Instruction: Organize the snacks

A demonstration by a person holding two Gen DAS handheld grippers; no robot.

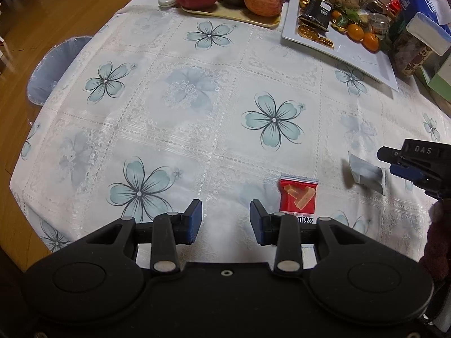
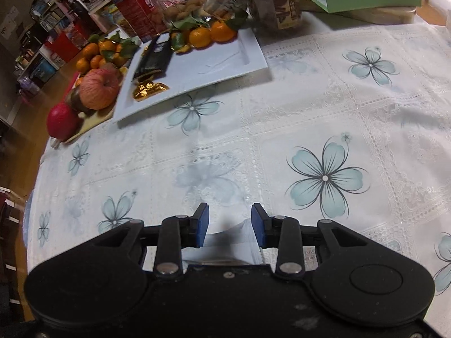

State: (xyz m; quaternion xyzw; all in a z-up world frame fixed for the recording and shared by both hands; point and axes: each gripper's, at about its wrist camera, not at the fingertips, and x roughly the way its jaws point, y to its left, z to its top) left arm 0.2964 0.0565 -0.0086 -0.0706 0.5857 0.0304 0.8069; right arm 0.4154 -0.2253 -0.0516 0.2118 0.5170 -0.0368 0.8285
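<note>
Currently the right gripper (image 2: 229,225) has a pale packet (image 1: 365,176) between its jaws, grip unclear, low right in frame, while the left gripper (image 1: 226,221) hangs released beside the red snack packet (image 1: 298,197) on the table (image 1: 197,112), likely next for the white tray (image 1: 338,50).

Centre and left of the tablecloth (image 1: 174,90) in the left wrist view: bare, wide free passage. Obstacles bunch along the top edge: fruit tray (image 1: 234,14) top centre, white plate (image 1: 363,56) upper right, boxes and jars (image 1: 414,42) packed behind it at the far right. Lower right: red snack packet (image 1: 299,197) lies flat just beside the left gripper (image 1: 226,221); white packet (image 1: 365,176) sits further right, with the right gripper (image 1: 390,159) over it, blocking that side. Chair (image 1: 56,67) off the table's left edge.
</note>
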